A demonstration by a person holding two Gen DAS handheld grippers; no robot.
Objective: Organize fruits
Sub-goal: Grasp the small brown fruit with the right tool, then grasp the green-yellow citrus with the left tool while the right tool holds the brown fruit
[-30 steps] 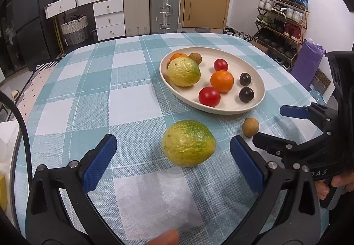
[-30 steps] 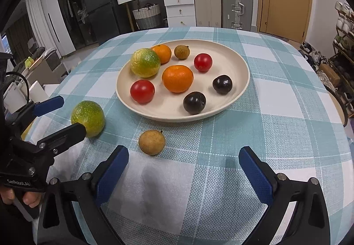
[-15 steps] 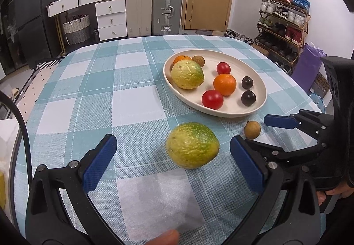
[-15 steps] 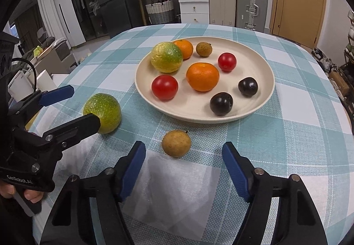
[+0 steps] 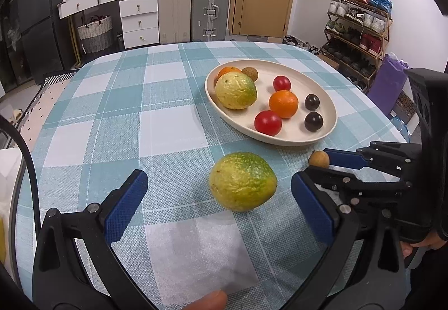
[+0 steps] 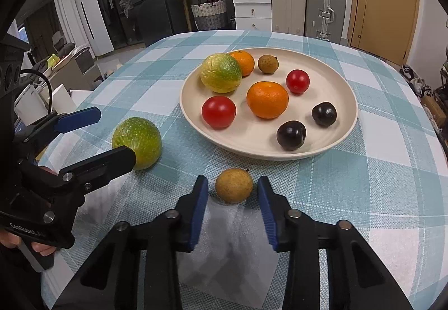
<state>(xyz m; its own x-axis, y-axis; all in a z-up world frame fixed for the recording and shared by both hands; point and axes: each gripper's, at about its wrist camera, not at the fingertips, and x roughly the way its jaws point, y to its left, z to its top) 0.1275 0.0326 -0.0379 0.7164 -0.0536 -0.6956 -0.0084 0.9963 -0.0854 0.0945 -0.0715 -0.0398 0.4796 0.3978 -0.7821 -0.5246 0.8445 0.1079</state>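
Observation:
A small brown fruit [image 6: 234, 184] lies on the checked cloth just in front of the cream plate [image 6: 268, 155]. My right gripper [image 6: 233, 184] has it between its blue pads, and the jaws are closing against its two sides. The left wrist view shows that fruit [image 5: 318, 158] pinched between the right gripper's fingertips [image 5: 317, 163]. A big green-yellow fruit [image 5: 242, 181] rests on the cloth between the wide-open fingers of my left gripper [image 5: 218, 178], touching neither pad. The plate [image 5: 280, 141] holds several fruits: oranges, red ones, dark ones, one brown and one green-yellow.
The round table's edge curves close on the right, with a shoe rack [image 5: 358, 30] and a purple bag [image 5: 387, 83] beyond it. Suitcases [image 5: 193, 7] and drawers stand at the far wall. A person's fingertip [image 5: 210, 301] shows at the bottom edge.
The right gripper's jaws went from wide apart to narrow around the small brown fruit, and the gripper came in closer to it. The left gripper and the green-yellow fruit stayed put.

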